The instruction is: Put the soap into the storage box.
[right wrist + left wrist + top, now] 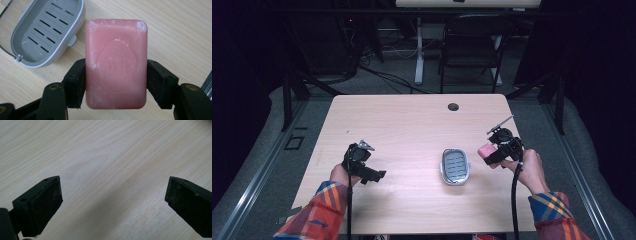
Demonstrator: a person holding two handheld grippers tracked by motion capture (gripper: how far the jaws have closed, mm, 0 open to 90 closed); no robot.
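Soap (116, 63), a pink bar, is clamped by its long sides between the jaws of the right gripper (116, 83) and held clear above the table (412, 125), to the right of the soap dish (455, 166). Stamped lettering on the bar's face is too faint to read. The dish, grey with a slotted floor, sits on the table with nothing in it, just beside the held bar. Left gripper (113, 200) hangs over bare wood at the table's left side, well apart from the dish, its jaws spread wide with nothing between them.
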